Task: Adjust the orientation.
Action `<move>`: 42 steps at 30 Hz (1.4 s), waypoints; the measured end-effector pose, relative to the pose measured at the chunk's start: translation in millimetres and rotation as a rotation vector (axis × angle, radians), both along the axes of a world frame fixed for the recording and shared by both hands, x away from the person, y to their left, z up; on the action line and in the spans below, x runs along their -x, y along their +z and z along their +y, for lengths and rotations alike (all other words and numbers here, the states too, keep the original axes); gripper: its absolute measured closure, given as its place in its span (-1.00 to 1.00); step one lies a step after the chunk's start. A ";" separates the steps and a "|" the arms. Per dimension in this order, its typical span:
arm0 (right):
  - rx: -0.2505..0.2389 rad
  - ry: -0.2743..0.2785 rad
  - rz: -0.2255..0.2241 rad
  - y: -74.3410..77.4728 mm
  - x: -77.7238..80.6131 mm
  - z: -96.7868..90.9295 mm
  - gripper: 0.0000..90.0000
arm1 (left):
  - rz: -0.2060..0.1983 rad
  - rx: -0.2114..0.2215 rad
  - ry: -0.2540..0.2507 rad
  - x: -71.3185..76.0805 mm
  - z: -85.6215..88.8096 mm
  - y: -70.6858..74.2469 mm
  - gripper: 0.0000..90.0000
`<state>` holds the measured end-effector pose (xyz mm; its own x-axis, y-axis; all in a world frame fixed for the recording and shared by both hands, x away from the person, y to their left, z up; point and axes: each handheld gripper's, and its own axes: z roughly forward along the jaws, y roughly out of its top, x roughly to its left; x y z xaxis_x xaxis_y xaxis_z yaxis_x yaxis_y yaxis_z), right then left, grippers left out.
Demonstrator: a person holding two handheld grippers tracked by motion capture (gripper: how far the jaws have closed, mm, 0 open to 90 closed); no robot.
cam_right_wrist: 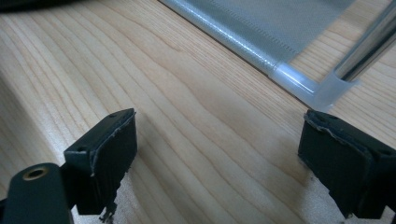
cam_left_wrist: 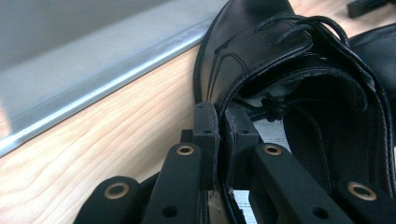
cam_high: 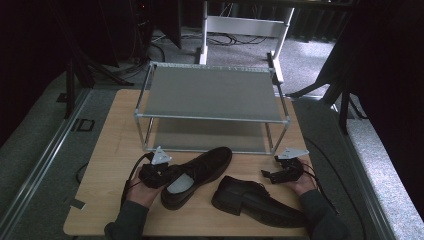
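Left gripper: I've clamped my jaws on the collar of the left black dress shoe.
Right gripper: wide, nothing between.
Surface: wooden table, shoe rack ahead.
Room: dark, grey carpet.

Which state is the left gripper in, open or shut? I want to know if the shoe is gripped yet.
Shut on the shoe: in the left gripper view the left gripper has its jaws pinching the shoe's side wall, one inside, one outside.
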<state>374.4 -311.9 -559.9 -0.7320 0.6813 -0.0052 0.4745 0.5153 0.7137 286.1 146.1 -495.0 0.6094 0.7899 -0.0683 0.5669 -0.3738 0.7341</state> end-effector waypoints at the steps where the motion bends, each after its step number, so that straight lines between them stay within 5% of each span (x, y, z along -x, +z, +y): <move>1: 0.000 0.000 0.000 0.0 0.0 0.0 -0.75 | -0.002 0.005 0.019 2.3 3.4 -0.5 0.89; 7: 0.000 0.000 0.000 0.0 0.0 0.0 -0.75 | 0.007 0.048 0.119 16.1 26.6 -2.9 0.89; 13: 0.000 0.000 0.000 0.0 0.0 0.0 -0.75 | 0.021 0.070 0.165 29.2 33.4 -3.4 0.87; 21: 0.000 -0.001 0.000 0.0 0.1 0.0 -0.75 | 0.046 0.095 0.155 41.4 36.8 -2.8 0.75; 24: 0.000 -0.001 -0.001 0.0 0.1 0.0 -0.75 | 0.055 0.167 0.091 47.6 50.1 -4.6 0.52; 28: -0.003 -0.005 -0.002 0.6 1.1 -0.6 -0.66 | -0.012 0.233 0.081 58.0 61.7 3.2 0.29; 33: 0.001 -0.031 0.002 4.6 3.2 -5.7 -0.26 | -0.066 0.175 0.108 64.1 68.5 8.4 0.27; 37: 0.026 -0.032 0.011 9.2 9.0 -8.6 -0.01 | -0.022 0.118 0.139 59.5 77.1 -7.3 0.33; 42: 0.050 0.003 0.002 19.5 23.5 -10.1 -0.01 | 0.101 0.085 0.109 53.7 77.0 -39.2 0.40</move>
